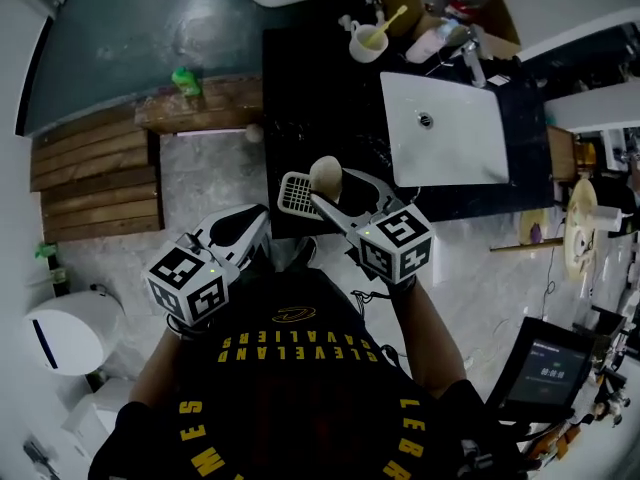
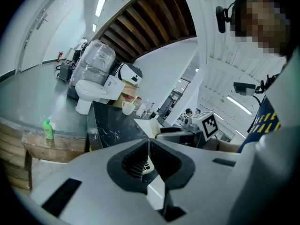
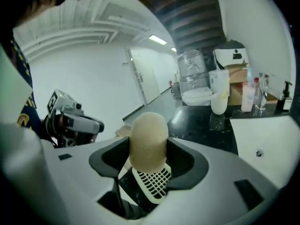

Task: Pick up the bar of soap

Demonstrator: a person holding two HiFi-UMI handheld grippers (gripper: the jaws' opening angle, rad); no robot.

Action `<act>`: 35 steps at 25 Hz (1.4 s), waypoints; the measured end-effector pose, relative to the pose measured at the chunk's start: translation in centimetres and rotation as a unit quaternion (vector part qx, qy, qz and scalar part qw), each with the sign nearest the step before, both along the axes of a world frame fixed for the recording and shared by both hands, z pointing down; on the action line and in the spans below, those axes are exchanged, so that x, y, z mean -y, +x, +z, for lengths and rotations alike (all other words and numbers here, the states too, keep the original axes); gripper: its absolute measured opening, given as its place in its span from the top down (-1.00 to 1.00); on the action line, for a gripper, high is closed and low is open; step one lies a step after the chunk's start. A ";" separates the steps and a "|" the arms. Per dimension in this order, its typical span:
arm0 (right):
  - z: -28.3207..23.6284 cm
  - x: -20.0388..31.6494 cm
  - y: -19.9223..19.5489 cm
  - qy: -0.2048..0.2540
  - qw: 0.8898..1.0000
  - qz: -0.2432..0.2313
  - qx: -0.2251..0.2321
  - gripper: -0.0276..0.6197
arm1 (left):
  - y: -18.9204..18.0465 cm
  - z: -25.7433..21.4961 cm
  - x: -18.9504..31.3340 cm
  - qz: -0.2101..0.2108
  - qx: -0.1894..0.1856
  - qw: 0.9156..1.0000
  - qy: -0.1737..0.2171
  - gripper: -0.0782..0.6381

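The bar of soap is a beige oval, standing on end between the jaws of my right gripper, which is shut on it. In the head view the soap is lifted above the white slotted soap dish at the near left corner of the black counter; the right gripper reaches in from below. My left gripper hangs lower left, off the counter, with its jaws closed on nothing. In the left gripper view its tips meet, and the soap shows beyond.
A white sink basin with a tap is set in the counter's right half. A white cup and bottles stand at the back. A wooden bench with a green bottle lies left.
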State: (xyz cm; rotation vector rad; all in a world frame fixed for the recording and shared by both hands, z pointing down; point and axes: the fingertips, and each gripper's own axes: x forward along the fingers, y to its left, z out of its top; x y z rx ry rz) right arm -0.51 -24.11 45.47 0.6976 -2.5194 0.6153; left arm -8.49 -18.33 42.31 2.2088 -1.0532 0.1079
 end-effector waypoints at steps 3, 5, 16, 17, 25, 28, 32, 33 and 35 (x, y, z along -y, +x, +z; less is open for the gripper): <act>-1.9 0.2 0.4 -0.002 0.999 0.024 0.047 0.09 | 0.7 -0.5 0.5 0.009 0.002 1.000 0.005 0.74; -2.8 0.3 0.7 0.003 0.997 0.035 0.068 0.09 | 1.2 -0.7 0.8 0.016 0.003 1.000 0.009 0.74; -7.7 -1.1 1.1 0.006 0.980 0.077 0.182 0.09 | 2.8 -3.6 1.4 0.031 -0.026 0.999 0.024 0.74; -8.2 -1.2 1.1 0.004 0.977 0.081 0.196 0.09 | 2.8 -3.8 1.4 0.031 -0.029 0.999 0.025 0.74; -11.9 -1.8 0.8 0.026 0.960 0.083 0.265 0.09 | 3.4 -5.2 1.5 0.040 -0.043 0.998 0.040 0.74; -12.9 -1.6 1.1 0.020 0.949 0.094 0.299 0.09 | 3.7 -5.5 1.5 0.042 -0.036 0.998 0.041 0.74; -13.2 -1.3 1.4 -0.010 0.931 0.111 0.347 0.09 | 3.8 -5.5 1.6 0.049 -0.032 0.997 0.046 0.74; -13.1 -1.4 1.4 -0.016 0.929 0.113 0.353 0.09 | 3.7 -5.5 1.6 0.048 -0.032 0.997 0.047 0.74; -12.8 -1.6 1.3 -0.022 0.927 0.113 0.356 0.09 | 3.3 -5.5 1.8 0.040 -0.031 0.998 0.046 0.74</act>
